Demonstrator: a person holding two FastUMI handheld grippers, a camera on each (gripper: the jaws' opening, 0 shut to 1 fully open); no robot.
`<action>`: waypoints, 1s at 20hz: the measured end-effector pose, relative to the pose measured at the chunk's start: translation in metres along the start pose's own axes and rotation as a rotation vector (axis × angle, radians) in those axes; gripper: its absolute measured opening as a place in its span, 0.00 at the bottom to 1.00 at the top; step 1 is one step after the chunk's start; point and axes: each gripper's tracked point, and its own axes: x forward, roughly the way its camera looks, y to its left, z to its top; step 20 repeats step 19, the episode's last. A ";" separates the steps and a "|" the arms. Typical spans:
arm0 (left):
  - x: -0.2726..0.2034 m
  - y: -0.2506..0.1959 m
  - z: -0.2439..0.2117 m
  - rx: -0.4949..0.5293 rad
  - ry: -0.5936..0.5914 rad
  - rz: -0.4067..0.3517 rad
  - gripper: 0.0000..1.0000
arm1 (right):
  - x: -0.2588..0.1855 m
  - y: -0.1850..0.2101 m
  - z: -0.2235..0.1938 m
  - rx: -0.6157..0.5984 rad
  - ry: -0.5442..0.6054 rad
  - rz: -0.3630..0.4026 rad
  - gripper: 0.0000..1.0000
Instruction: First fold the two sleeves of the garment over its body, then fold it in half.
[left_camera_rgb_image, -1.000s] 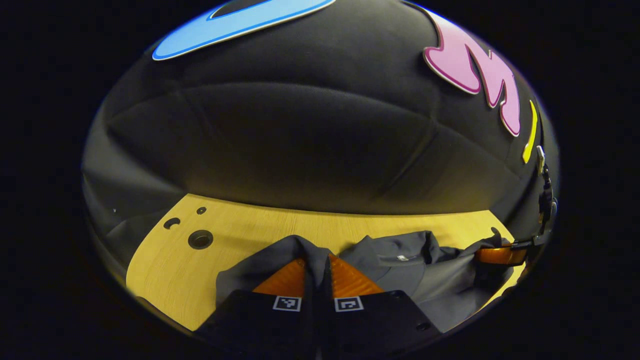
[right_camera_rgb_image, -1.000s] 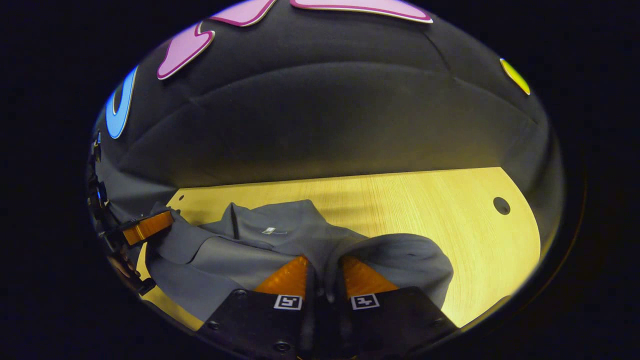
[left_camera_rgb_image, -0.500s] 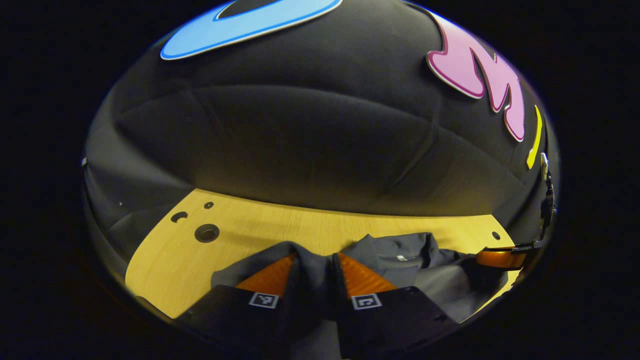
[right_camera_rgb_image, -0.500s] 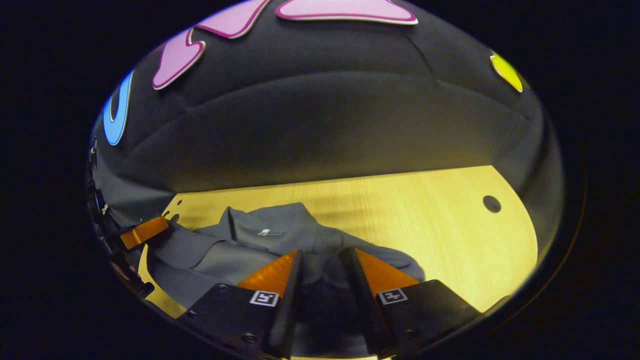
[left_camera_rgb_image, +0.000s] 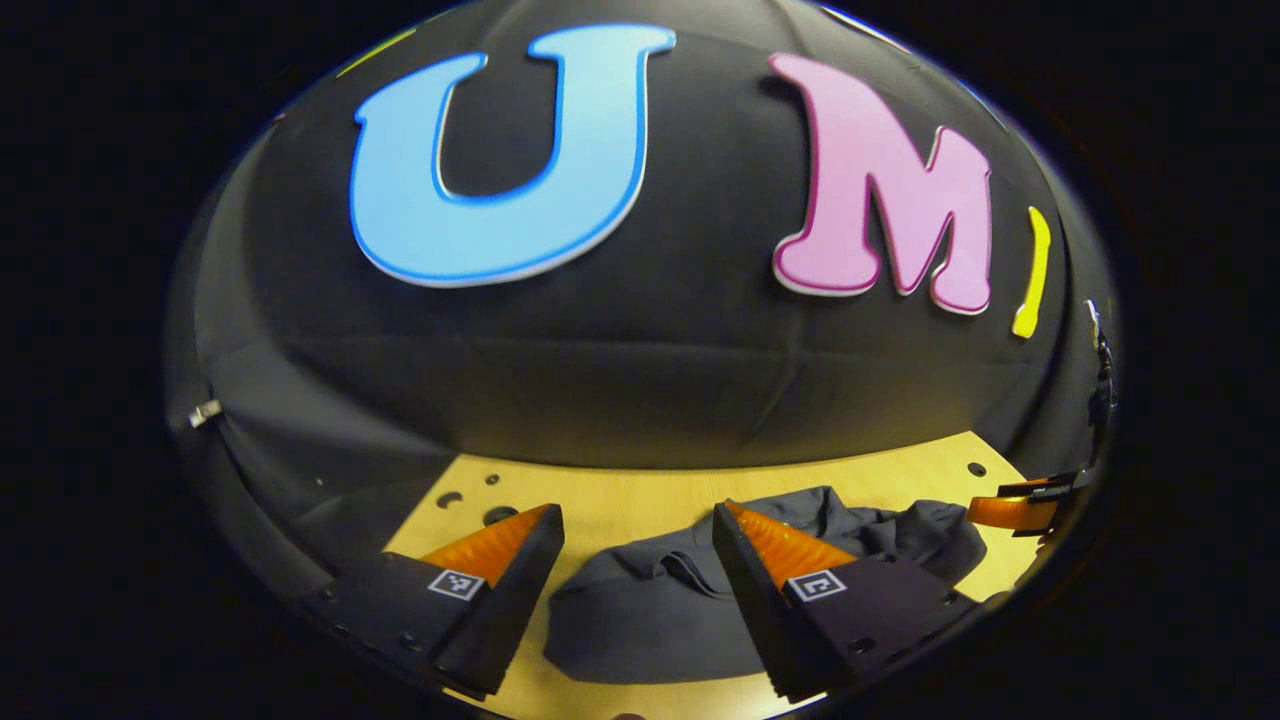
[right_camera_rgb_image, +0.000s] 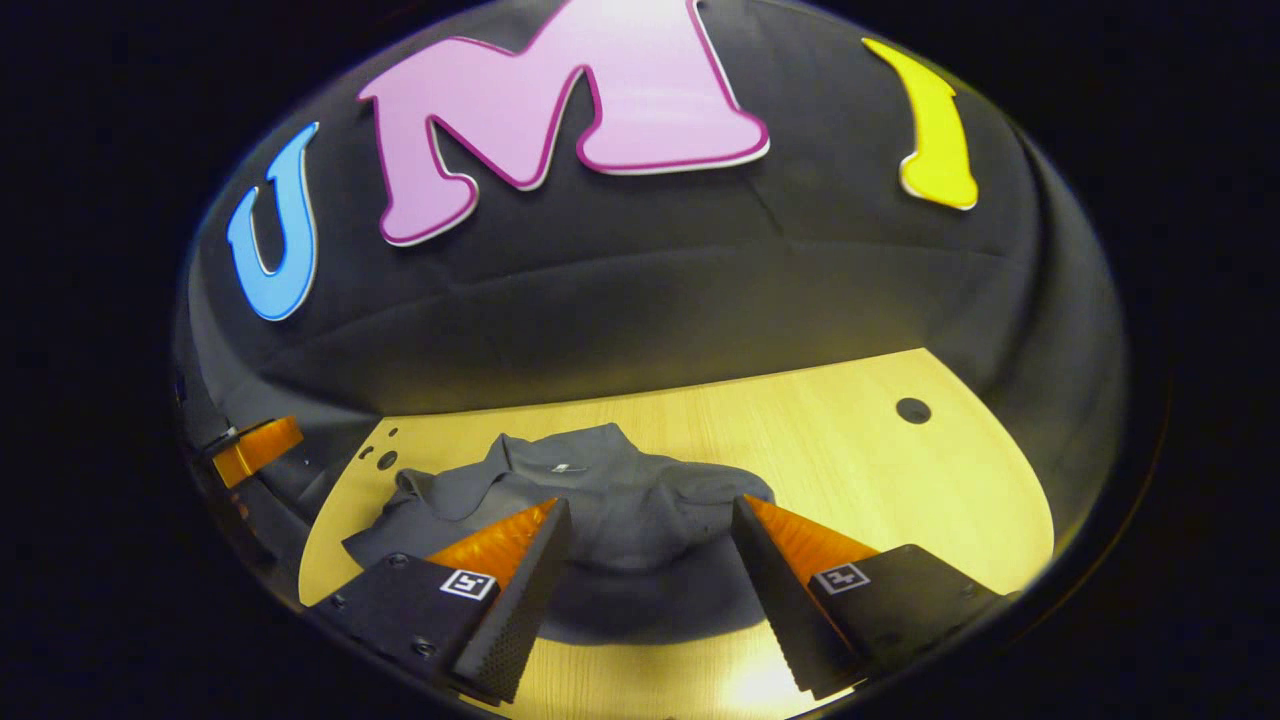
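A dark grey collared garment (left_camera_rgb_image: 650, 610) lies bunched on the light wooden table (left_camera_rgb_image: 640, 495). In the left gripper view, my left gripper (left_camera_rgb_image: 640, 520) stands open above the garment's near part, nothing between its fingers. The right gripper (left_camera_rgb_image: 1010, 510) shows at the far right edge there, past the garment. In the right gripper view, the garment (right_camera_rgb_image: 610, 500) lies with its collar toward the wall. My right gripper (right_camera_rgb_image: 650, 512) is open above the garment, holding nothing. The left gripper (right_camera_rgb_image: 255, 450) shows at the far left of that view.
Several round holes (left_camera_rgb_image: 497, 515) are cut in the tabletop at the left, and one hole (right_camera_rgb_image: 912, 410) at the right. Bare table (right_camera_rgb_image: 900, 480) stretches right of the garment. The black cloth wall (left_camera_rgb_image: 640, 370) stands close behind the table.
Both grippers were shut on folds of the garment a second ago. They have opened, let the cloth drop and risen away from the table. The garment now lies loose on the table.
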 end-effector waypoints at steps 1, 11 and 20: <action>-0.017 -0.007 0.007 -0.007 -0.013 -0.023 0.95 | -0.013 0.002 -0.004 -0.001 0.004 0.006 0.99; -0.156 -0.040 0.012 -0.128 -0.128 -0.163 0.95 | -0.138 0.008 -0.019 -0.057 -0.070 -0.025 0.99; -0.220 -0.018 -0.002 -0.140 -0.210 -0.138 0.94 | -0.207 0.057 -0.060 -0.127 -0.070 0.039 0.99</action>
